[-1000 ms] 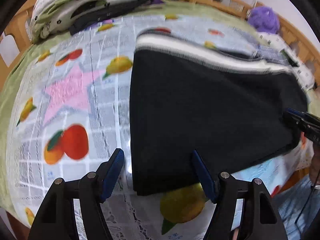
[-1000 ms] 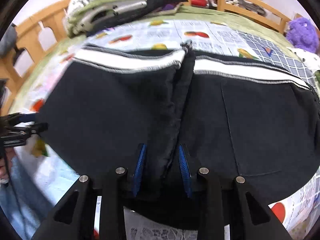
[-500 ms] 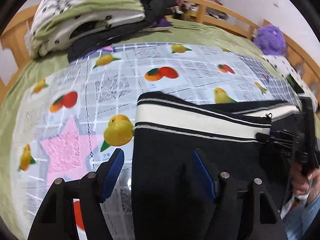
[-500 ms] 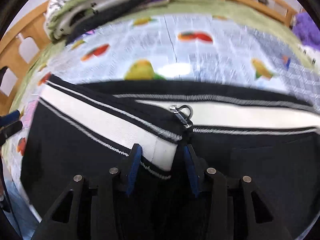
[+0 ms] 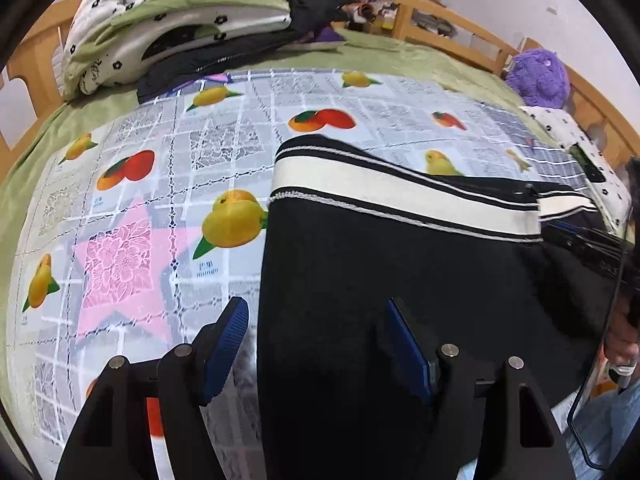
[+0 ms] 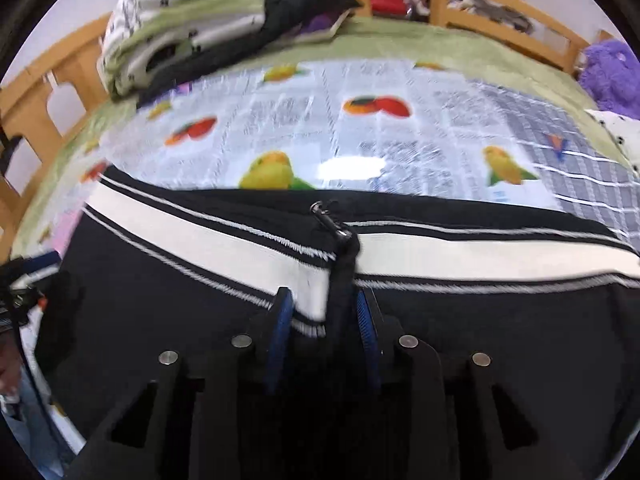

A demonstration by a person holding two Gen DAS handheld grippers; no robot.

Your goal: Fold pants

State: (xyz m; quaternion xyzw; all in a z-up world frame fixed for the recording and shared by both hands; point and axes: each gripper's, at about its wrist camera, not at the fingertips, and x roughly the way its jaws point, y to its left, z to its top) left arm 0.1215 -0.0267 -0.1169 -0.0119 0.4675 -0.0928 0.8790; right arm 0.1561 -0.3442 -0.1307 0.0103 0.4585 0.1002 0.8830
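Pinching a bunched ridge of dark cloth between its blue pads, the right gripper [image 6: 324, 334] is holding the pants [image 6: 480, 320] near the white striped waistband [image 6: 460, 258], its fingers nearly closed on the fold. A second ago those same fingers were gripping lower on plain black fabric; now the waistband and a small metal clasp [image 6: 330, 220] are sitting right at twelve o'clock of the tips, so the held edge is being carried up across the garment. The left gripper [image 5: 316, 340] is hanging wide open with nothing between its pads, straddling the pants' left edge, its left finger over the fruit-print cover [image 5: 160, 184]. In its view the waistband has slid from the far top down toward centre, and the right gripper [image 5: 592, 248] is now showing at three o'clock. Judging from this, a fold along the length is being laid over and is not yet flattened. Folded bedding [image 5: 176, 20] is piled at eleven o'clock.
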